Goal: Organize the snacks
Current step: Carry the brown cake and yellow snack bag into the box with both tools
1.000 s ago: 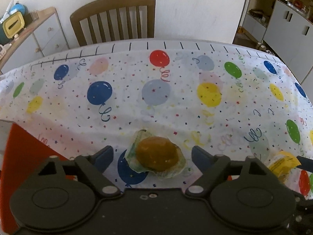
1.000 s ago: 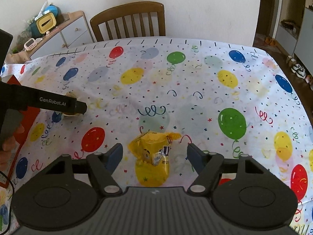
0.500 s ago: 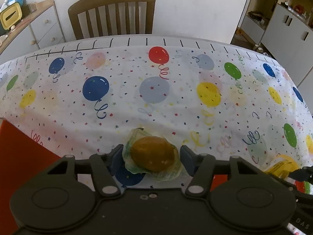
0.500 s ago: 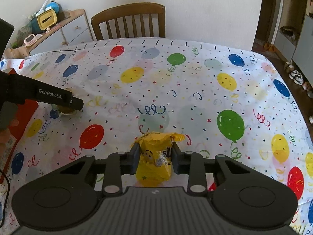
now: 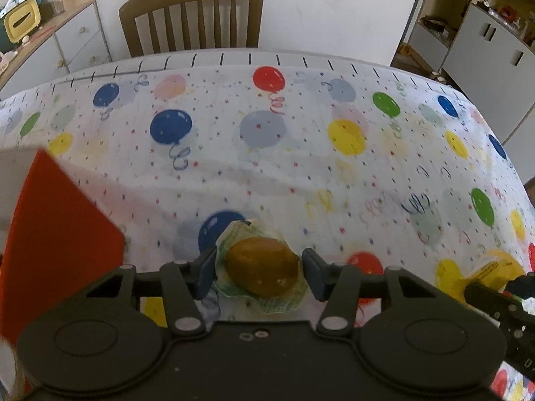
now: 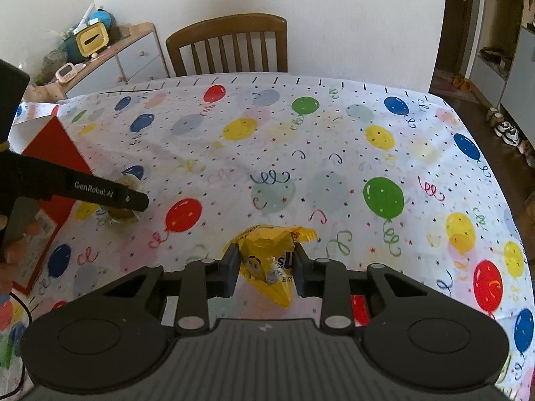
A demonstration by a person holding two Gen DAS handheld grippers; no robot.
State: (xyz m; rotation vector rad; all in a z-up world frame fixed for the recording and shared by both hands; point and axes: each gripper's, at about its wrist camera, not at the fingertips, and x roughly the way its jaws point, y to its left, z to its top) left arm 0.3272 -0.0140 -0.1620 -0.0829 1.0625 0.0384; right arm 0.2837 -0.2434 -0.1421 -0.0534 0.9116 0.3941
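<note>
The left gripper (image 5: 259, 272) is clamped on a brown cake in a clear wrapper (image 5: 262, 267); its jaws have just been closing, and both pads press the wrapper's edges. The cake sits low over the balloon-print tablecloth (image 5: 301, 140), just beside a red box (image 5: 57, 234) at the table's left edge. The right gripper (image 6: 265, 269) is clamped on a yellow candy bag (image 6: 271, 260), with the fingers (image 6: 230, 267) pinching its crumpled middle. The bag shows a cartoon face and part of a brown letter "S"; the rest of the print cannot be read. Seen from the right wrist view, the left gripper's side carries the white lettering "GenRobot.AI". A wooden chair (image 6: 230, 46) stands at the far side of the table.
</note>
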